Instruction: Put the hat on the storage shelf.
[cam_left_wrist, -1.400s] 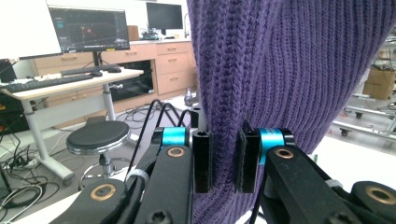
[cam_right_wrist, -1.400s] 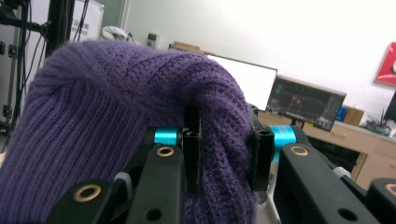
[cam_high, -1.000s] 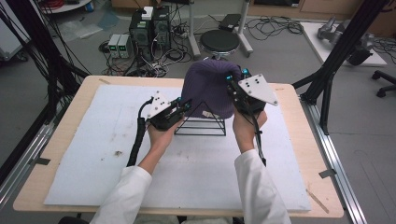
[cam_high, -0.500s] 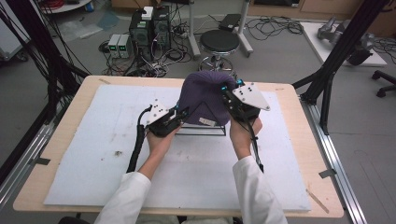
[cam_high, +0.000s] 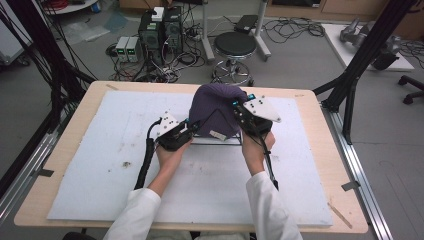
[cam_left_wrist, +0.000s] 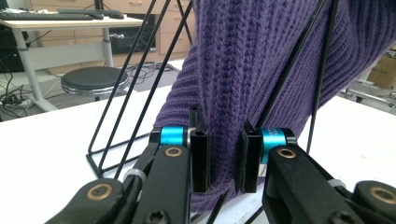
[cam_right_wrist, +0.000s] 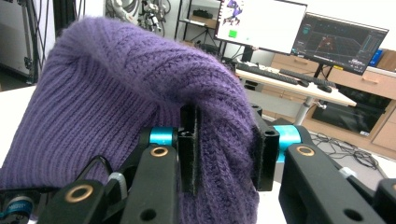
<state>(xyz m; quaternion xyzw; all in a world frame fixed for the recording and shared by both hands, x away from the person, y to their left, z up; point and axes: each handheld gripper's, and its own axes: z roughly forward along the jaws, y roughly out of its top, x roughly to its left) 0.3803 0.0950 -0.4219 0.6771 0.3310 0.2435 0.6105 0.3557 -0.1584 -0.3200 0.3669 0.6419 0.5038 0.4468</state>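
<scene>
Surface (cam_high: 100, 165) white, lab clutter behind. Hat (cam_high: 216, 112) draped over rack (cam_high: 220, 142). Left tongs (cam_left_wrist: 223, 161) pinch hat hem; right tongs (cam_right_wrist: 223, 154) pinch opposite hem. Pull both sides down evenly; release once seated.

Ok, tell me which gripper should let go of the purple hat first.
Left, probably. The left gripper pinches the purple knit hat low at its hem, already against the black wire stand. The right gripper grips bunched knit higher up, steadying it.
</scene>
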